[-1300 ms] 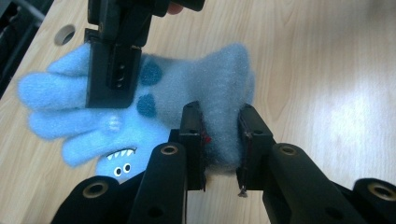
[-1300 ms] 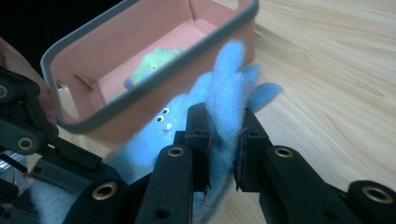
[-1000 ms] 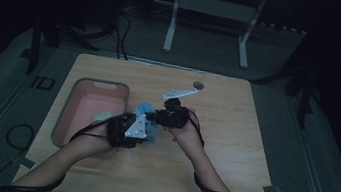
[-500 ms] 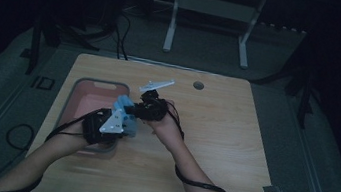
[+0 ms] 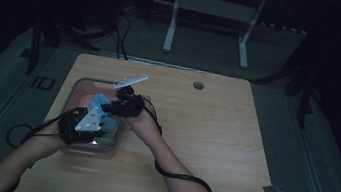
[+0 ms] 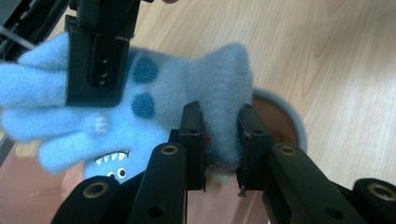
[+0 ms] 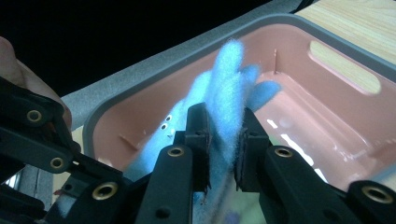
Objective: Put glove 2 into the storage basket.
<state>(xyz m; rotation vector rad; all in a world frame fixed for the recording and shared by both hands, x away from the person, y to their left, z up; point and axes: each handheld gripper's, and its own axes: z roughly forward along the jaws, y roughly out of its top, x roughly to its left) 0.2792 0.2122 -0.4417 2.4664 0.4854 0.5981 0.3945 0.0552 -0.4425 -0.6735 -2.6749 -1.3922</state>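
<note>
A fuzzy blue glove (image 5: 101, 103) with dark spots and a toothy monster face hangs stretched between both grippers above a pink bin (image 5: 78, 86). My left gripper (image 6: 222, 122) is shut on the glove's cuff (image 6: 224, 79); in the high view it sits at the bin's near end (image 5: 99, 121). My right gripper (image 7: 224, 119) is shut on the glove's finger end (image 7: 229, 74), over the bin's inside (image 7: 327, 98). Its black jaw (image 6: 98, 56) shows clamped across the glove in the left gripper view. In the high view the right gripper (image 5: 114, 107) is at the bin's right rim.
The bin stands at the left of a wooden table (image 5: 214, 132), which has a round cable hole (image 5: 198, 85) near its far edge. A cable (image 5: 182, 176) trails beside the right forearm. Dark floor and a metal stand (image 5: 210, 11) lie beyond the table.
Both hands have carried the glove leftward, from the middle of the table to above the pink bin. Both grippers have kept their hold.
</note>
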